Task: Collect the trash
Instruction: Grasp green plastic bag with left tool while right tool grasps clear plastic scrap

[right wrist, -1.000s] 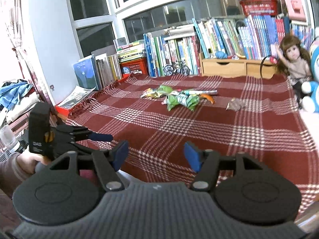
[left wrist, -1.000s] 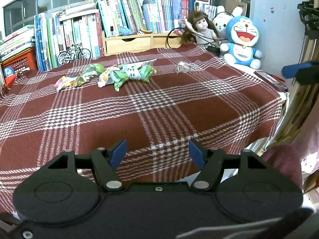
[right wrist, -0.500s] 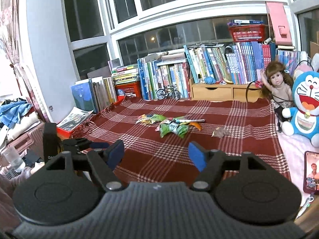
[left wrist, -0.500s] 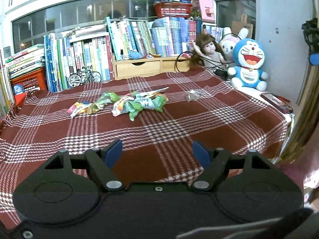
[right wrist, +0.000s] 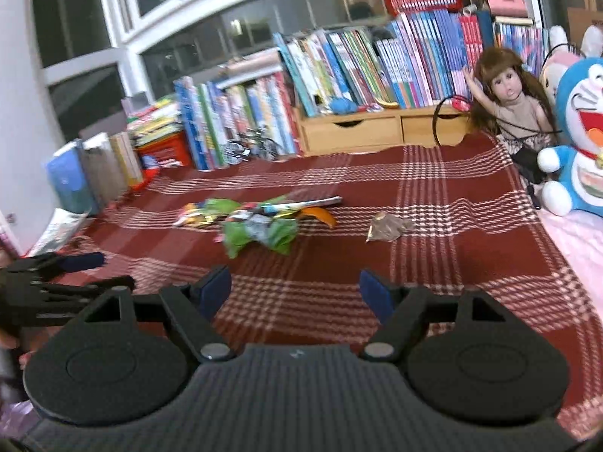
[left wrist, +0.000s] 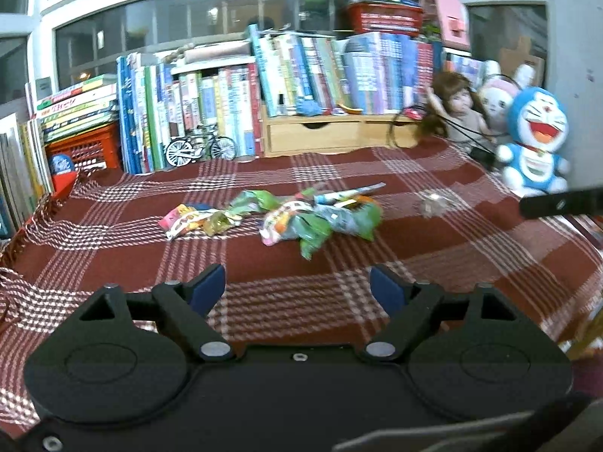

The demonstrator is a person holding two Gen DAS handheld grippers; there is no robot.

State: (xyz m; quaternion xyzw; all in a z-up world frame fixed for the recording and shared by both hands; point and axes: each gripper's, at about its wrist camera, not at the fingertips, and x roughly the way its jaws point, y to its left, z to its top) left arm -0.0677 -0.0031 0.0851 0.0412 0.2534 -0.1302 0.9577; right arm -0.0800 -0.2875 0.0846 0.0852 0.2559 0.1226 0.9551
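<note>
You are bringing both grippers in toward the trash, with nothing picked up yet. Your left gripper (left wrist: 297,286) has just been spreading its jaws, and nothing is lying between them. Your right gripper (right wrist: 295,293) is spread and empty too. The wrappers (left wrist: 320,218) are lying mid-surface on the plaid cloth (left wrist: 471,248), a crumpled scrap (right wrist: 388,226) apart to their right. Next, you are probably needing to reach further and straddle one wrapper.

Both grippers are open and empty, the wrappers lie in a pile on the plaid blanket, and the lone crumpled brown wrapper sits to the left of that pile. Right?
Not quite: in both wrist views the crumpled brown wrapper lies to the right of the pile of wrappers, apart from it. The rest holds: left gripper and right gripper are open and empty over the plaid blanket.
</note>
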